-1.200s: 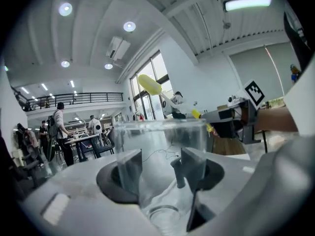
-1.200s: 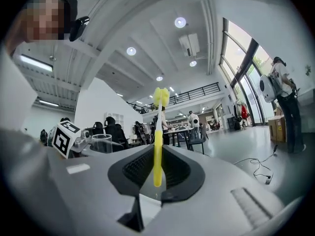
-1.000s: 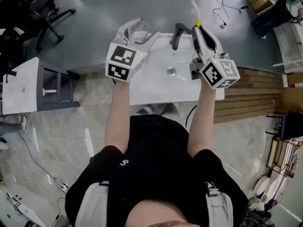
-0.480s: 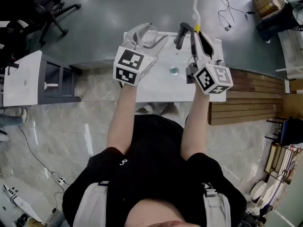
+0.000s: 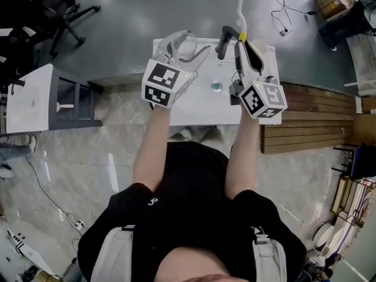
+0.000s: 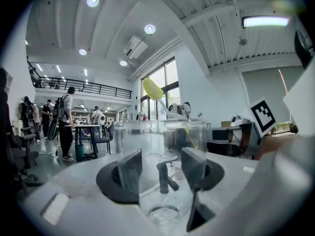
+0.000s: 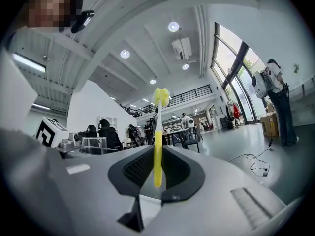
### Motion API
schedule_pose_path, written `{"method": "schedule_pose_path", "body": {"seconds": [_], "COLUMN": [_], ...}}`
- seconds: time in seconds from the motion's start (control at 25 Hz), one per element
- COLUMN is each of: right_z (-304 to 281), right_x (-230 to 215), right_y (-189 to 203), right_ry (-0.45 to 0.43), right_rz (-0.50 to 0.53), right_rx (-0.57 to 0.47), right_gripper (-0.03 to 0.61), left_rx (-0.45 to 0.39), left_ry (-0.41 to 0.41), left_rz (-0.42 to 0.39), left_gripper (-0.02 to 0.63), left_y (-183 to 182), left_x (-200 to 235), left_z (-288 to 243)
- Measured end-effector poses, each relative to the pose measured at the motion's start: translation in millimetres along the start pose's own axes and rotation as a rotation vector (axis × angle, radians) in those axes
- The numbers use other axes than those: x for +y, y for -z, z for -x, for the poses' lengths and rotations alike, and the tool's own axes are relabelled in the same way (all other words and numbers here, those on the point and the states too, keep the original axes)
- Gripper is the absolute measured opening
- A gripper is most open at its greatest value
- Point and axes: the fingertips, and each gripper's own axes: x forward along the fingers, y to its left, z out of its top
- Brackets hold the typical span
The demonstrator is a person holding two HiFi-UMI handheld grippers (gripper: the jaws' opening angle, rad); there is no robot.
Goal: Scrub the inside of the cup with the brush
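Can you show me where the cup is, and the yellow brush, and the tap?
cup (image 6: 160, 214), left gripper view, on its round clear bottom.
brush (image 7: 157, 151), right gripper view, on its yellow handle.
tap (image 5: 222, 43), head view, on its dark upright body.

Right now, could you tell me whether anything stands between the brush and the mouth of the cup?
Nothing visible blocks it. The brush, clamped in the right gripper, points up in open air beside the cup held by the left gripper; the faucet sits lower, between them.
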Motion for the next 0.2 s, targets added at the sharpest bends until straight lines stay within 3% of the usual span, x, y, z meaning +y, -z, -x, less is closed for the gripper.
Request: {"method": "schedule_pose_path", "body": {"seconds": [0.2], "right_z": [2.1], "right_x": [2.7], "right_y": [1.0], "right_ry": [-0.011], "right_rz": [0.004], "right_rx": [0.002], "right_gripper": [0.049], "left_rx": [-0.001], "left_ry": [-0.015], "left_rz": [0.001], "left_gripper": [0.272], "left_y": [5.3], "left_x": [2.4], "left_z": [3.2]}}
